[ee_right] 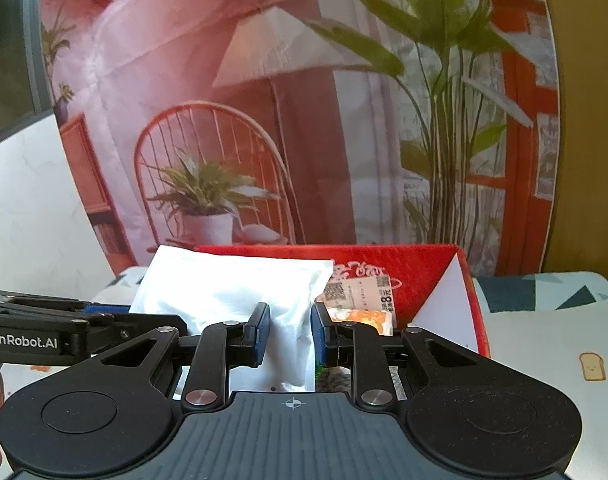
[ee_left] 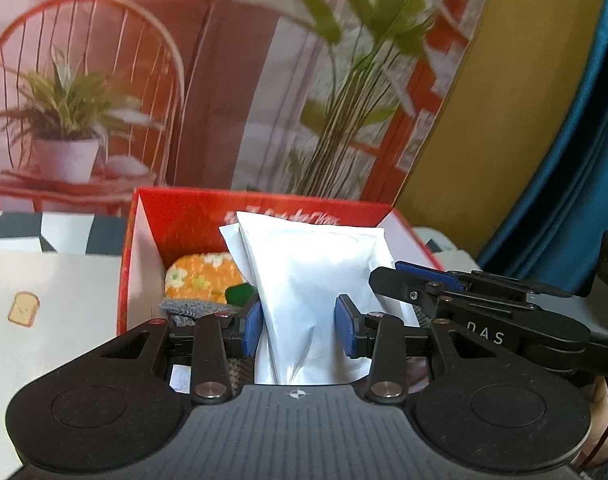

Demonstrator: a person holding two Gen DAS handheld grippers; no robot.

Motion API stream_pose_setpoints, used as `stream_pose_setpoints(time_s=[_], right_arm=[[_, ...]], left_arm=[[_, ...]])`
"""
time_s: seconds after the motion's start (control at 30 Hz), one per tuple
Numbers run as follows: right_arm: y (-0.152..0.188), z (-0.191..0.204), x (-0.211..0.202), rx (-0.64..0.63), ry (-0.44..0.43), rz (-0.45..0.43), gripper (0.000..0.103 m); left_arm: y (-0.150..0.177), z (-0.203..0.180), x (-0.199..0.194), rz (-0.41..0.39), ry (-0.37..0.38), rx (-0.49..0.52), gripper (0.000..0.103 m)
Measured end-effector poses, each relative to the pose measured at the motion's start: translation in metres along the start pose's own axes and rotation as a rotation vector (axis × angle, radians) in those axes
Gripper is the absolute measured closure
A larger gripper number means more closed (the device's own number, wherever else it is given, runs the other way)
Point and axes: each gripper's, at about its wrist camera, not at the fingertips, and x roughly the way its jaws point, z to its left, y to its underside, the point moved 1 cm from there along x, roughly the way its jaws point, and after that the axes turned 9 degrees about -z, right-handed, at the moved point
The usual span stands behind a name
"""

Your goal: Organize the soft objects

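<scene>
White soft pouch (ee_left: 312,280) – crumpled, upright over red box (ee_left: 143,216), orange floral cloth (ee_left: 201,276) inside

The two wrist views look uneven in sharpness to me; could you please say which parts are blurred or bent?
Left wrist view: backdrop smeared, white bag and jaws crisp. Right wrist view: backdrop sharper, its edges bowed by the fisheye; red box clear.
</scene>
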Motion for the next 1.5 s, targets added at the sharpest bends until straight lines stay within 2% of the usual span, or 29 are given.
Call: stream_pose_setpoints(time_s=[0.3,0.47,0.6,0.7,0.77,0.8,0.87,0.93,0.97,1.0,1.07,1.13,1.2,1.5], right_arm=[[0.026,-0.011,0.038,0.024,0.026,0.122,0.082],[0.031,-0.012,0.047,0.009,0.041,0.173,0.082],[0.036,-0.011,0.050,-0.003,0.052,0.214,0.082],[0.035,-0.011,0.045,0.002,0.061,0.206,0.081],[0.033,-0.010,0.040,-0.008,0.071,0.196,0.079],[0.031,-0.009,0.037,-0.015,0.073,0.187,0.075],[0.028,-0.009,0.030,-0.019,0.074,0.170,0.069],[0.024,-0.009,0.023,-0.021,0.075,0.153,0.056],[0.022,-0.009,0.019,-0.022,0.078,0.141,0.050],[0.020,-0.008,0.015,-0.023,0.081,0.128,0.039],[0.016,-0.007,0.006,-0.027,0.083,0.107,0.028],[0.012,-0.005,-0.002,-0.027,0.082,0.090,0.012],[0.008,-0.003,-0.011,-0.028,0.088,0.068,0.001],[-0.003,0.008,-0.041,-0.028,0.098,0.035,0.000]], left_arm=[[0.004,0.004,0.038,0.122,-0.050,0.057,0.062],[0.005,0.003,0.044,0.142,-0.065,0.076,0.061],[0.005,0.000,0.038,0.123,-0.074,0.089,0.059],[0.002,-0.001,0.029,0.093,-0.089,0.096,0.050],[0.000,-0.001,0.021,0.074,-0.094,0.098,0.036],[-0.001,-0.002,0.017,0.062,-0.096,0.102,0.031],[-0.003,-0.004,0.007,0.033,-0.113,0.114,0.012],[-0.004,-0.006,-0.003,-0.005,-0.138,0.129,0.004],[-0.005,-0.007,-0.008,-0.022,-0.148,0.133,0.002],[-0.006,-0.008,-0.012,-0.035,-0.154,0.136,0.002],[-0.007,-0.010,-0.022,-0.061,-0.168,0.138,0.000],[-0.008,-0.013,-0.031,-0.090,-0.174,0.135,0.000],[-0.008,-0.015,-0.040,-0.105,-0.172,0.125,0.000],[-0.008,-0.019,-0.075,-0.159,-0.198,0.071,0.000]])
